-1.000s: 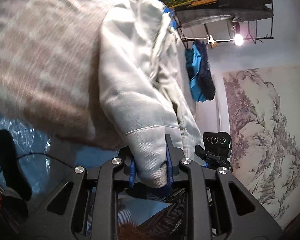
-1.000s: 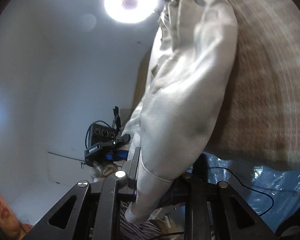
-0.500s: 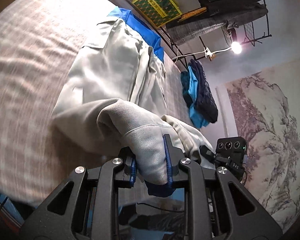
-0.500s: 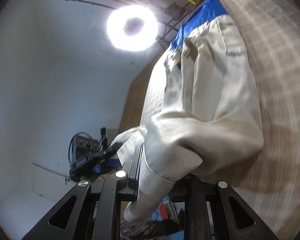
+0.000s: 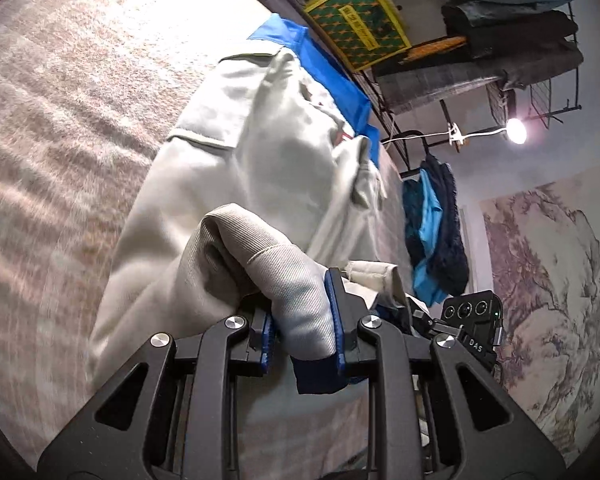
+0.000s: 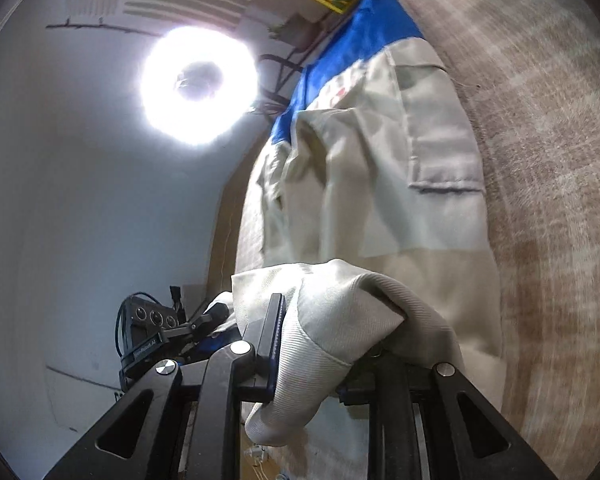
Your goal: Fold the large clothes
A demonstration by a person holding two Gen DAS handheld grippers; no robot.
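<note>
A large off-white garment with a blue part at its far end (image 5: pixel 260 152) lies on a beige striped cover (image 5: pixel 60 120). My left gripper (image 5: pixel 302 320) is shut on a hemmed end of the garment, folded back over its body. My right gripper (image 6: pixel 316 344) is shut on the other hemmed end (image 6: pixel 324 320), also lifted over the garment (image 6: pixel 400 160). The right gripper also shows in the left wrist view (image 5: pixel 472 320), close beside the left one.
A rack (image 5: pixel 480 40) with folded clothes and a green-yellow box (image 5: pixel 356 24) stands past the bed's far end. Blue clothes (image 5: pixel 432 232) hang below it. A ring light (image 6: pixel 198 84) shines on the other side. The beige cover (image 6: pixel 560 160) stretches around the garment.
Both grippers have carried the hem ends up from below the bed edge and forward over the garment. The fabric now doubles back onto itself on the cover.
</note>
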